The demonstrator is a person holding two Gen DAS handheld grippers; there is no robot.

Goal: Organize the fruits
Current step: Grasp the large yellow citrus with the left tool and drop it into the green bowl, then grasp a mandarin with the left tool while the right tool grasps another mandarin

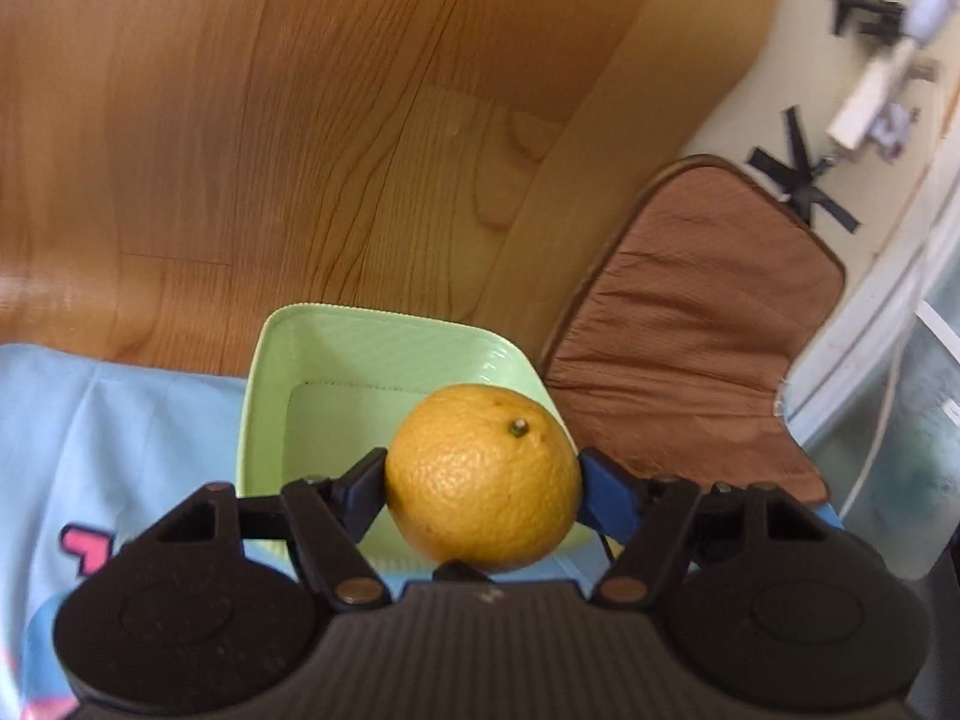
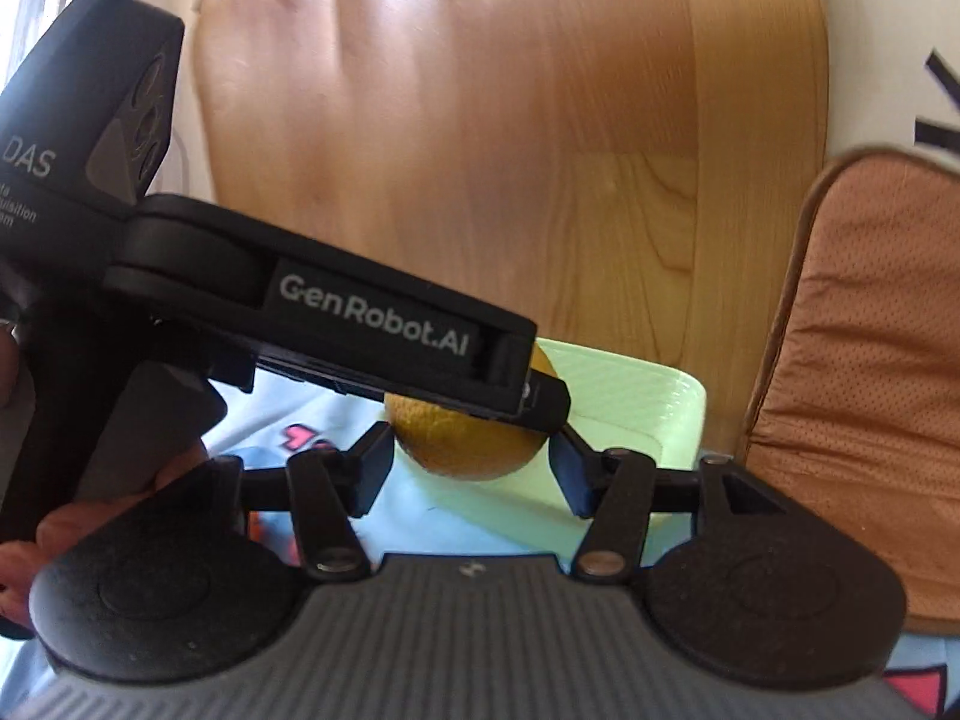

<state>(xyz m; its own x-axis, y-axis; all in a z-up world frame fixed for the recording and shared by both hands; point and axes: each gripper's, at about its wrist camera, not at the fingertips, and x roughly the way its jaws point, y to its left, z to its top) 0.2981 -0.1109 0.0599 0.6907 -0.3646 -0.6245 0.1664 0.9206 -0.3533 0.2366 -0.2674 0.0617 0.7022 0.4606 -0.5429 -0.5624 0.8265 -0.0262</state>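
my left gripper (image 1: pixel 483 483) pinches the round orange fruit with the pitted skin (image 1: pixel 483 477) between its two fingers, one pad on each side. the fruit hangs above the near right part of the pale green square plastic basket (image 1: pixel 267 372), which stands on the light blue cloth (image 1: pixel 120 420) at the far edge of the table. beyond it are the wooden floor (image 1: pixel 300 120) and, on the right, a brown cushioned chair seat (image 1: pixel 696 324).

my right gripper (image 2: pixel 474 468) has its fingers spread. in the right wrist view the fruit (image 2: pixel 468 444) seems to sit between them, but i cannot tell if they touch it or are only behind it.

what can go wrong, as i judge it: the skin is round and smooth, so the hold is only on two small places, and the fruit can roll out. it is close over the right rim, so a release here can let it hit the rim and bounce to the floor. the two grippers are also very near and can knock each other.
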